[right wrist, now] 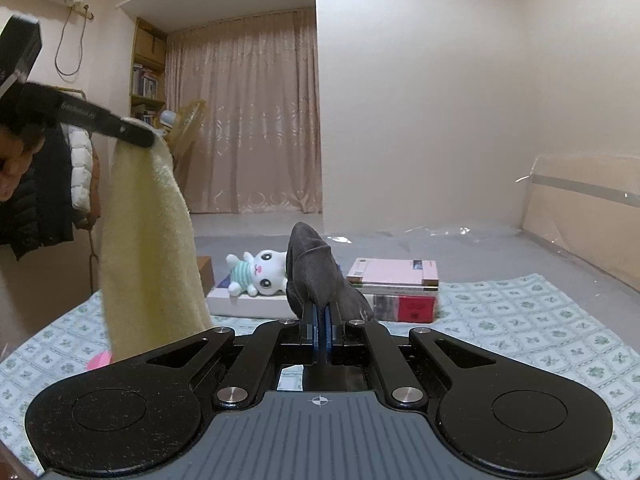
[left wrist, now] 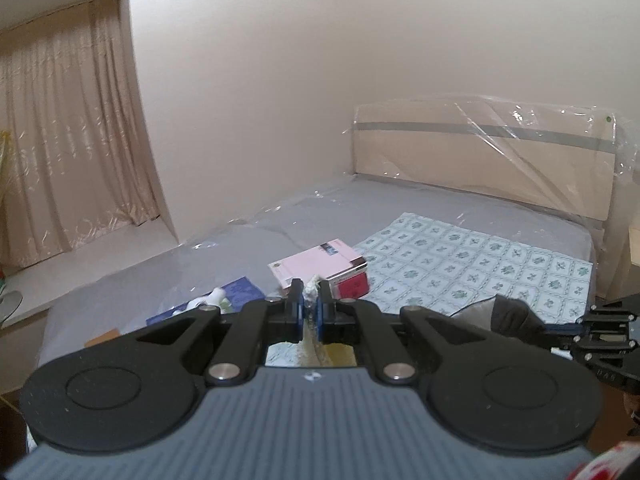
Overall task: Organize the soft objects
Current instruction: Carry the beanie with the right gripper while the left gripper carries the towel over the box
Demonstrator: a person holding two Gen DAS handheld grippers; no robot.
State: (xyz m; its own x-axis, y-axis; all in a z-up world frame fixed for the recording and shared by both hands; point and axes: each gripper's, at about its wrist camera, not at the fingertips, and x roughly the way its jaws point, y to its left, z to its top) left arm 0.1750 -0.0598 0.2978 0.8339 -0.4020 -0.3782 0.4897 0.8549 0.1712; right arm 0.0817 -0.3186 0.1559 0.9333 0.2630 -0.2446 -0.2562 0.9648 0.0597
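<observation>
The left gripper (left wrist: 308, 307) was pinched shut on the top edge of a pale yellow towel (right wrist: 148, 248), which hung free above the near left corner of the patterned sheet (right wrist: 520, 320). The right gripper (right wrist: 320, 326) was pressed together on a dark grey cloth (right wrist: 312, 276), bunched upright over the sheet just in front of the pink box (right wrist: 394, 274). A plush rabbit (right wrist: 258, 272) lay on a flat white box (right wrist: 244, 304) left of the pink box, which sat on a red box (right wrist: 416, 307). 2 risks applied. The towel was held by 1 narrow edge, so a swing or snag could pull it from the pads. Its hanging tail could also sweep the pink object (right wrist: 100, 360) on the sheet below it. Print on the boxes and the left gripper's arm was too small or blurred to read.
</observation>
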